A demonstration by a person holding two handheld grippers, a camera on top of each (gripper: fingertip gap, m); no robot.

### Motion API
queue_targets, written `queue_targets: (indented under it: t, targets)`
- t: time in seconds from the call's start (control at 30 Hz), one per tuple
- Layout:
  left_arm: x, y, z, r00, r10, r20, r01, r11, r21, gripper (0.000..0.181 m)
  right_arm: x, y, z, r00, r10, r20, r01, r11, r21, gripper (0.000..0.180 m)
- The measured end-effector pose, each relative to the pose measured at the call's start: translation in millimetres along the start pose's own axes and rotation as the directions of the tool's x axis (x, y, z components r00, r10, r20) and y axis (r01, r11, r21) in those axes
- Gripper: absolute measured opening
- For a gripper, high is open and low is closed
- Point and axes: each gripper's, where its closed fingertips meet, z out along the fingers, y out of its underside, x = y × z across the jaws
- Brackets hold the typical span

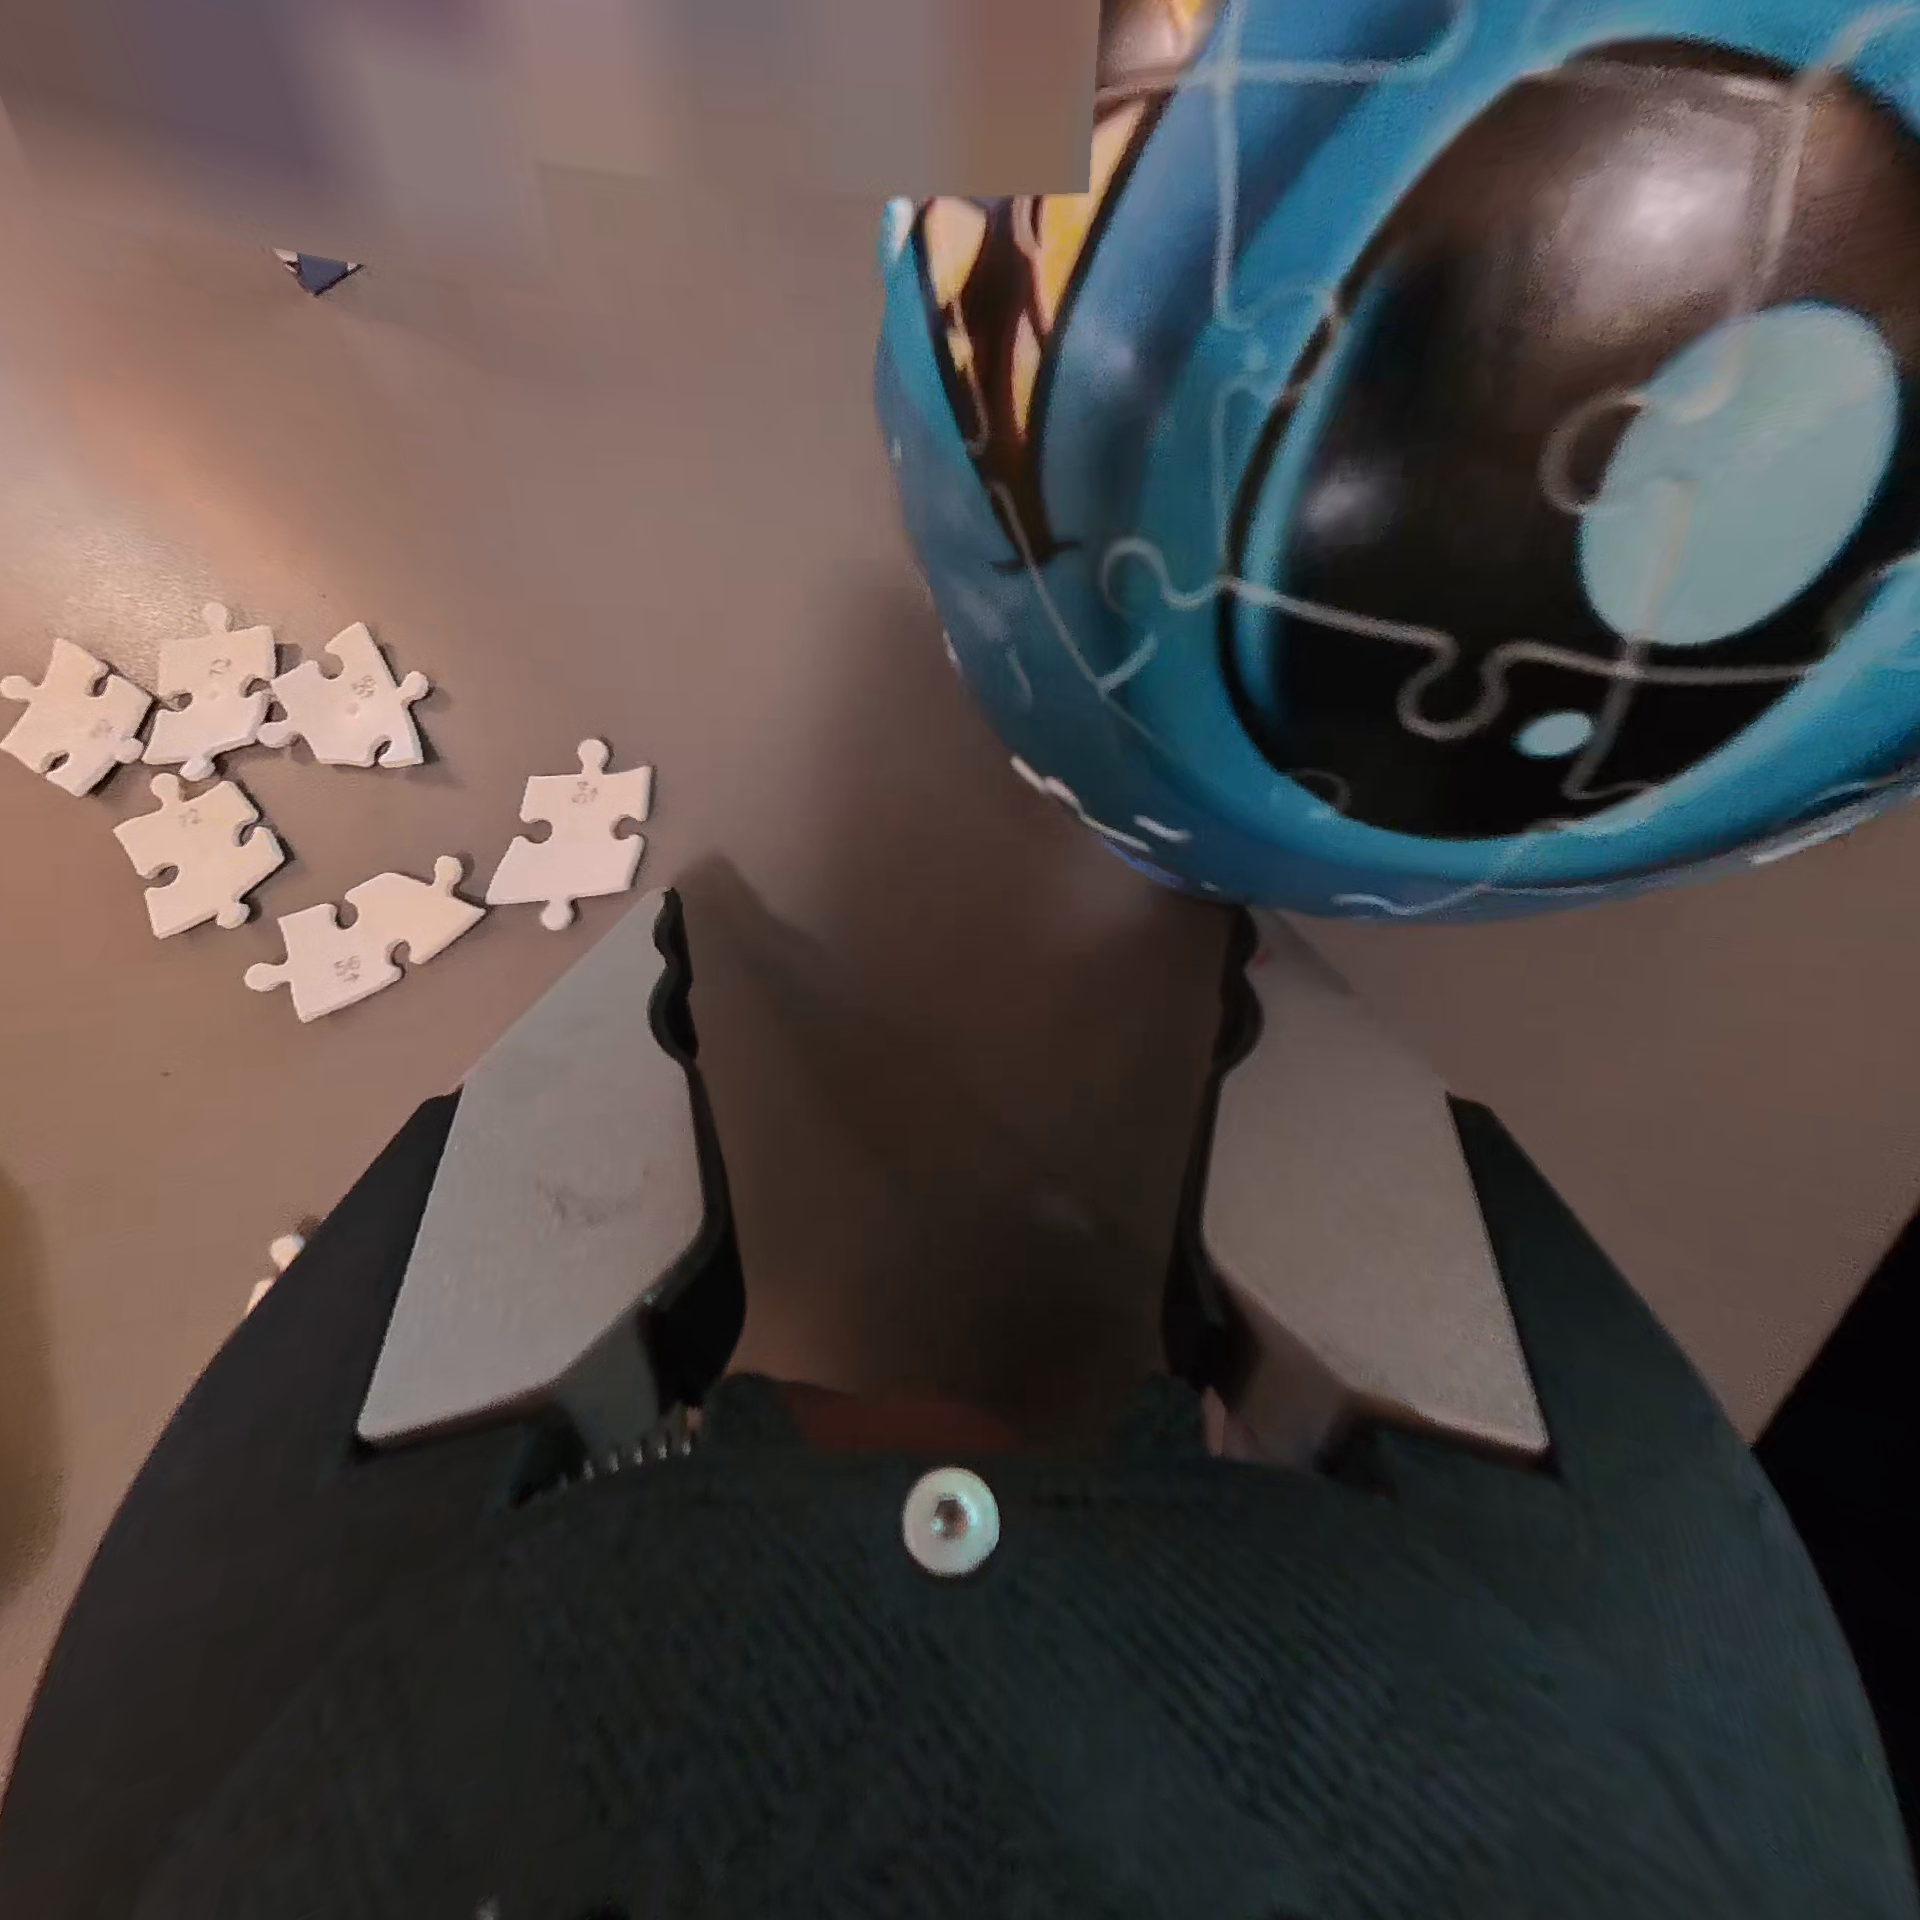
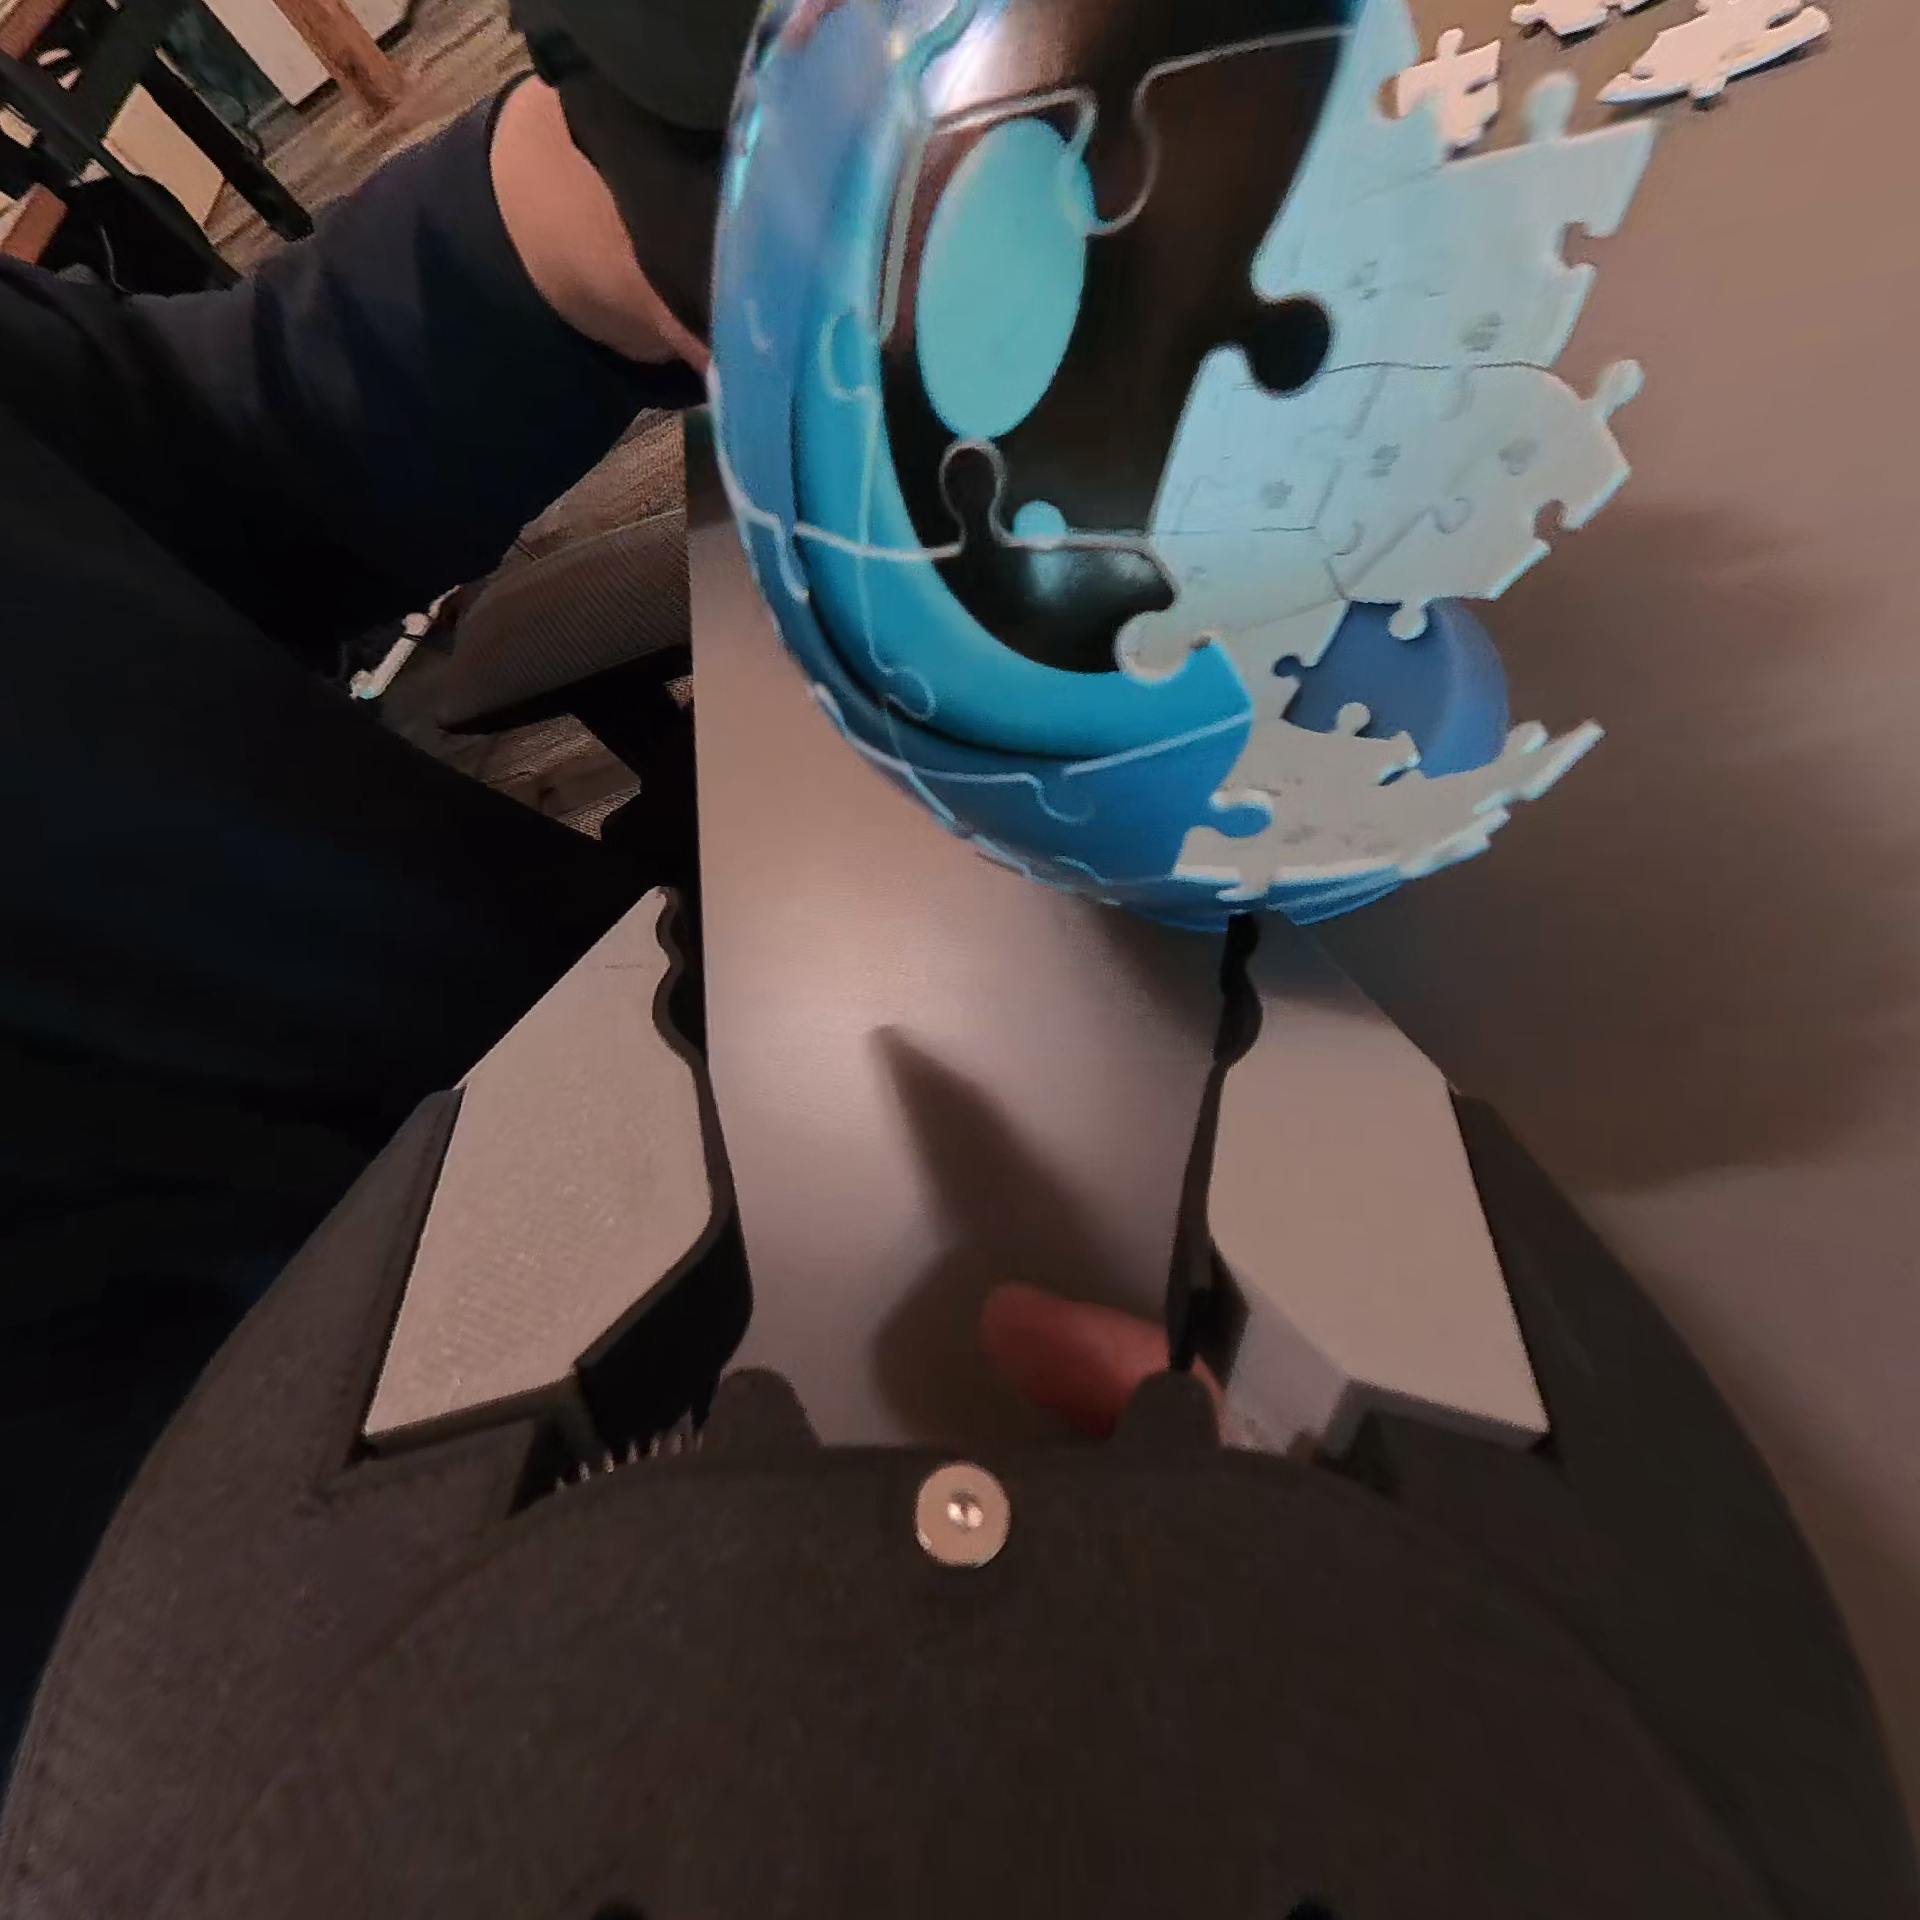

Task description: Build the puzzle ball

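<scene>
The half-built puzzle ball (image 2: 1039,520) fills the upper middle of the right wrist view and the upper right of the left one. The right gripper (image 2: 956,935) and left gripper (image 1: 956,925) are both spread wide with nothing between them. I cannot tell what holds the ball up. It could drop and break apart. The loose white pieces (image 1: 312,800) at middle left have small printed numbers.

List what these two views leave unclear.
- Puzzle ball: left wrist view, top and right cut off by the frame; blurred.
- What supports the ball: neither view shows it.
- Loose pieces: printed sides face down.
- More pieces: right wrist view, cut off at top.
</scene>
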Motion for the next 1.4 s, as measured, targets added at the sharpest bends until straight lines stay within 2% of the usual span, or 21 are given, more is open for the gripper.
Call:
queue_targets:
  t: [0.13,0.3,0.5,0.63,0.8,0.93,0.97,1.13,1.3,1.4]
  targets:
    - [-12,0,0,1.000,-0.007,0.024,0.007,1.000,0.004,0.100,-17,1,7,0.997,0.044,0.058,-0.044,0.999,0.000,0.094]
    - [-30,0,1,0.998,-0.027,0.058,0.027,1.000,0.004,0.097,-26,5,7,0.996,0.057,0.065,-0.057,0.998,-0.002,0.091]
    - [-15,11,-9,1.000,-0.016,-0.011,0.016,1.000,-0.018,0.098,8,15,-23,0.998,0.020,-0.062,-0.021,1.000,-0.019,0.091]
    - [4,17,-20,0.998,0.057,-0.020,-0.058,0.998,-0.030,0.102,36,2,-44,0.985,-0.118,-0.123,0.118,0.993,-0.012,0.094]
    - [27,13,-24,0.994,0.106,-0.011,-0.106,0.994,-0.022,0.106,43,-13,-43,0.965,-0.264,0.011,0.264,0.965,0.005,0.097]
    - [31,12,-20,0.996,0.086,-0.009,-0.086,0.996,-0.018,0.107,54,-1,-23,0.960,-0.274,0.059,0.278,0.957,-0.085,0.099]
    - [29,12,-19,0.997,0.072,-0.015,-0.072,0.997,-0.015,0.107,53,-1,-19,0.956,-0.284,0.072,0.290,0.951,-0.104,0.104]
    - [32,12,-13,0.998,0.016,-0.065,-0.016,1.000,-0.011,0.106,50,-6,-5,0.929,-0.349,0.120,0.363,0.924,-0.123,0.114]
    - [27,4,-5,0.999,0.007,-0.037,-0.008,1.000,-0.006,0.105,41,-5,3,0.925,-0.338,0.175,0.362,0.922,-0.135,0.117]
    - [20,5,-5,0.999,-0.011,-0.030,0.011,1.000,-0.010,0.104,37,-1,6,0.920,-0.359,0.156,0.382,0.912,-0.151,0.119]
